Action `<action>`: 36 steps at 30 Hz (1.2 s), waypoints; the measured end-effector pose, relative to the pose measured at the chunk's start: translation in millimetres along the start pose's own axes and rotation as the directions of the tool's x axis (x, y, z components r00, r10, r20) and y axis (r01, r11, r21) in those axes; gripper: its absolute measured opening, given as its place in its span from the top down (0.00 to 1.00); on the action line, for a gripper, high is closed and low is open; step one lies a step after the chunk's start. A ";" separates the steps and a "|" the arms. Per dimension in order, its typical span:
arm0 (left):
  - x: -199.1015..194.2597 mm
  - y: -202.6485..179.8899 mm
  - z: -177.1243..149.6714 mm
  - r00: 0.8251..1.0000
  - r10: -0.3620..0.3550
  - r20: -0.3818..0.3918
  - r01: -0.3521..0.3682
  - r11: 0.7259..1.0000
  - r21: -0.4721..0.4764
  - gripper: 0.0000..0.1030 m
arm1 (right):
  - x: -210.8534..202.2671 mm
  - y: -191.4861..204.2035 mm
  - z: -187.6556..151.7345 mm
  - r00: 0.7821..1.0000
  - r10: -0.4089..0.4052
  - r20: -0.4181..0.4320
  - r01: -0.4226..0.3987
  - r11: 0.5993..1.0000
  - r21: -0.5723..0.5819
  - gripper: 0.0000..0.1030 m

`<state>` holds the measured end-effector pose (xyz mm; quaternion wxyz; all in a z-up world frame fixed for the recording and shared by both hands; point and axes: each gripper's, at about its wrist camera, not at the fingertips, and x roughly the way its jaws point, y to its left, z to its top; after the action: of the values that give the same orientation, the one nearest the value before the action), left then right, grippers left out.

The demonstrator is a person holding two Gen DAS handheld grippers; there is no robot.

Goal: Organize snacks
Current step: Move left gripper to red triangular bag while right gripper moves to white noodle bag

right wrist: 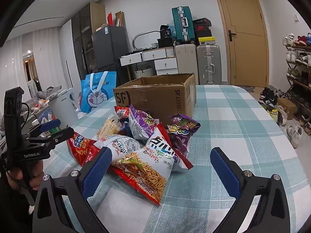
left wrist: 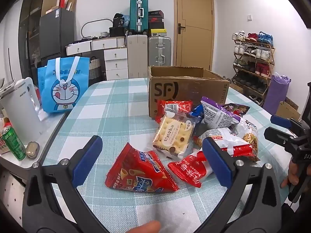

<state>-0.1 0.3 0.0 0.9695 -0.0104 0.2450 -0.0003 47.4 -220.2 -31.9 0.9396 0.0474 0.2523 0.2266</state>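
Observation:
A heap of snack packets lies on the checked tablecloth in front of an open cardboard box [left wrist: 184,89] [right wrist: 155,95]. My left gripper [left wrist: 151,141] is open above the table, nothing between its pads. A red triangular snack bag [left wrist: 140,172] lies just below it, with a cracker pack [left wrist: 175,134] and a red candy packet [left wrist: 188,169] beside that. My right gripper [right wrist: 161,151] is open too, hovering over a noodle snack bag [right wrist: 147,170] without touching it. Purple bags [right wrist: 180,130] [left wrist: 217,114] sit nearer the box. Each gripper shows in the other's view [left wrist: 281,128] [right wrist: 52,130].
A blue cartoon tote bag [left wrist: 62,87], a white kettle [left wrist: 21,108] and a green can [left wrist: 13,143] stand off the table's left edge. Suitcases, drawers and a door lie behind; a shoe rack [left wrist: 252,58] stands at the right. Bare tablecloth [right wrist: 243,126] stretches right of the heap.

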 end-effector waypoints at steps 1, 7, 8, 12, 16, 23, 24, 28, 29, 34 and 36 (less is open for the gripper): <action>-0.2 -0.1 -0.1 1.000 0.002 0.005 -0.002 1.000 0.001 0.01 | 0.3 0.0 0.0 1.000 0.001 -0.004 -0.001 1.000 0.000 0.00; -2.2 1.2 -0.4 1.000 0.004 0.008 -0.004 1.000 -0.001 0.01 | -0.1 0.1 -0.3 1.000 0.003 -0.003 -0.003 1.000 0.000 0.00; -2.8 1.8 -0.5 1.000 0.003 0.007 -0.003 1.000 -0.002 0.01 | -0.3 0.0 -0.4 1.000 0.003 -0.002 -0.003 1.000 0.001 0.00; -1.2 0.4 -0.3 1.000 0.006 0.004 -0.006 1.000 0.003 0.01 | 1.0 0.0 0.1 1.000 -0.001 -0.007 0.001 1.000 0.002 0.00; -0.4 0.0 0.0 1.000 0.005 0.004 -0.005 1.000 0.003 0.01 | 0.4 0.4 0.1 1.000 -0.001 -0.007 0.001 1.000 0.003 0.00; -0.7 0.2 -0.1 1.000 0.005 0.004 -0.005 1.000 0.002 0.01 | 0.4 1.1 -0.8 1.000 -0.002 -0.008 0.002 1.000 0.002 0.00; -0.7 0.2 -0.1 1.000 0.005 0.005 -0.005 1.000 0.002 0.01 | 0.2 1.1 -0.9 1.000 -0.003 -0.007 0.003 1.000 0.002 0.00; -0.6 0.2 0.0 1.000 0.004 0.004 -0.004 1.000 0.002 0.01 | 0.5 1.0 -0.5 1.000 -0.003 -0.009 0.003 1.000 0.004 0.00; -0.6 0.2 0.0 1.000 0.003 0.004 -0.003 1.000 0.002 0.01 | 0.4 1.3 -0.6 1.000 -0.002 -0.008 0.002 1.000 0.004 0.00; -0.6 0.2 0.0 1.000 0.005 0.003 -0.005 1.000 0.001 0.01 | 0.5 1.2 -0.5 1.000 -0.002 -0.010 0.002 1.000 0.003 0.00; -0.4 0.2 0.0 1.000 0.003 0.003 -0.003 1.000 0.001 0.01 | 0.4 1.5 -0.7 1.000 -0.002 -0.009 0.002 1.000 0.003 0.00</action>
<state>-0.5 0.5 0.2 0.9698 -0.0096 0.2436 0.0012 46.8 -218.6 -32.3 0.9386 0.0473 0.2568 0.2254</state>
